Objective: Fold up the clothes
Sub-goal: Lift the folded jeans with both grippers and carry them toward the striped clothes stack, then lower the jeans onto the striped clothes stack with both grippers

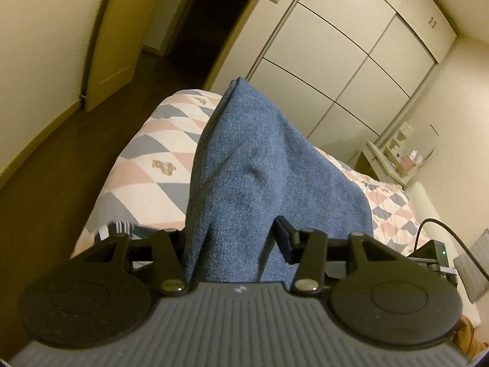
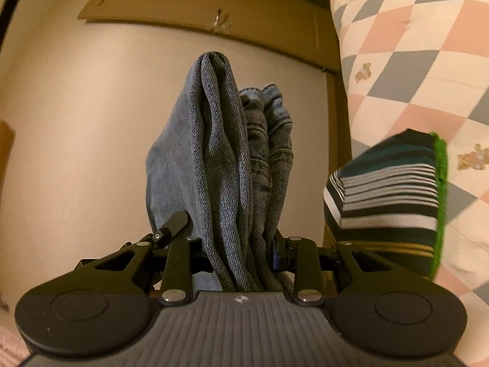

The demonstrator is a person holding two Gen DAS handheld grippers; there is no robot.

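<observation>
Left gripper [image 1: 241, 235] was clamped on blue denim jeans [image 1: 244, 165], cloth rising smooth toward 12 o'clock over the quilt [image 1: 146, 159]. Right gripper [image 2: 235, 235] pinched bunched, seamed folds; striped garment [image 2: 388, 195] at 3 o'clock.

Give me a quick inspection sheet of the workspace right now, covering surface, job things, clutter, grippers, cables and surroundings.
Surface: bed with checked quilt.
Job's things: blue jeans, bunched and held up by both grippers.
Clutter: striped garment lying on the quilt.
Grippers: left gripper shut on the jeans; right gripper shut on the jeans.
Cables: black cable at the bed's right side.
Surroundings: wardrobe, open door, small shelf.
</observation>
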